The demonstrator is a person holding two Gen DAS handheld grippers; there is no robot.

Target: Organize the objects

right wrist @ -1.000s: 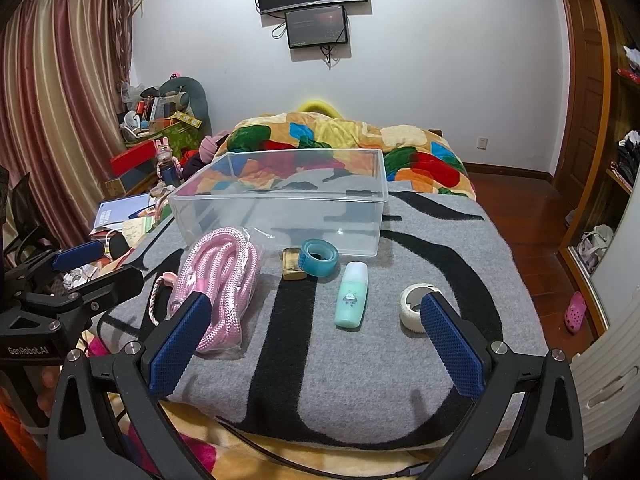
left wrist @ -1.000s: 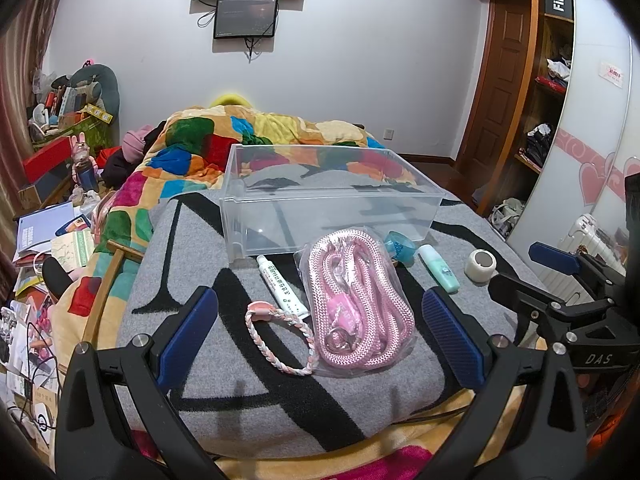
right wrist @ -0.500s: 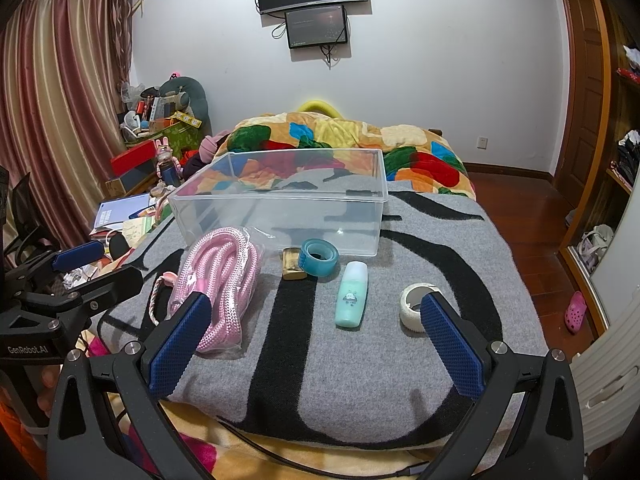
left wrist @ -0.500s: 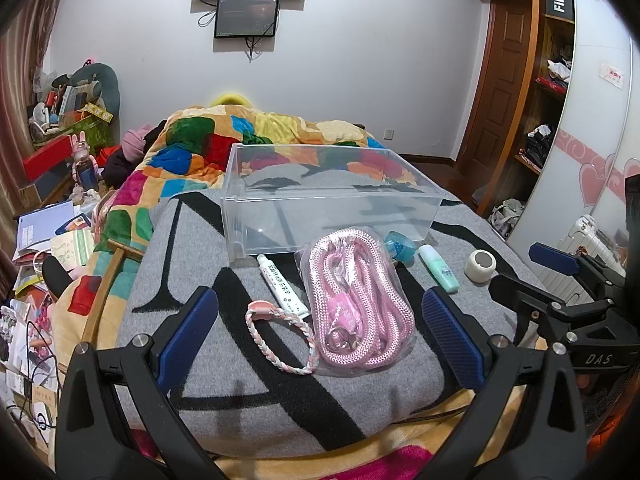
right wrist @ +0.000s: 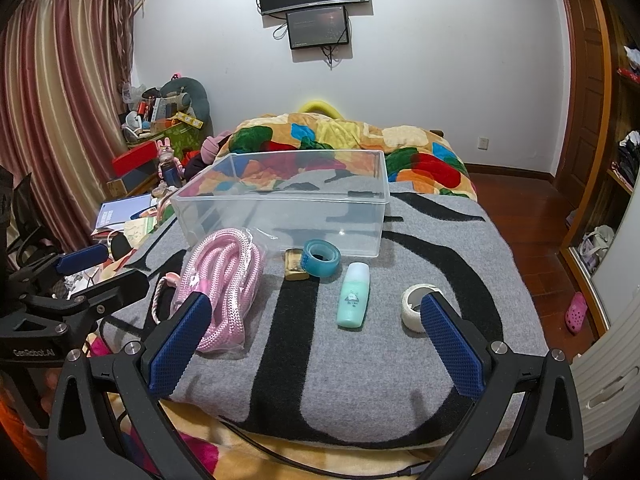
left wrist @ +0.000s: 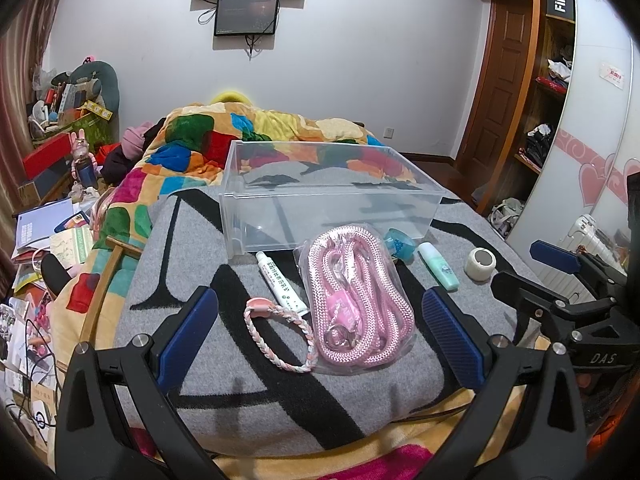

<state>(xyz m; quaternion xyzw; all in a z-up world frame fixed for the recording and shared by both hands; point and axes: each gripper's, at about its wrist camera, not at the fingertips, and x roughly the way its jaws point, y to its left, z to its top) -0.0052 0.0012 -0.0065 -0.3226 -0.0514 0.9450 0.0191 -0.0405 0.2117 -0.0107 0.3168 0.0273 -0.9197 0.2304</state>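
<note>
In the left wrist view, the left gripper (left wrist: 320,332) hung above the near edge of the grey blanket with black stripes (left wrist: 192,276), its blue-padded fingers (left wrist: 188,336) spread wide and holding nothing. Between them lay a coiled pink rope in a clear plastic bag (left wrist: 354,300), a pink-and-white braided bracelet (left wrist: 280,336) and a white tube (left wrist: 280,284) touching the bag. The clear rectangular plastic bin (left wrist: 332,196) stood just behind, near the colourful quilt (left wrist: 192,148). Bare blanket lay left of the bracelet.

In the right wrist view, the right gripper (right wrist: 316,344) was likewise spread and empty. A mint-green bottle (right wrist: 353,294) lay between its fingers; a white tape roll (right wrist: 416,304) sat partly behind the right pad. A blue tape roll (right wrist: 321,258) touched a small tan block (right wrist: 295,266) just before the bin. Open blanket remained toward the near edge.
</note>
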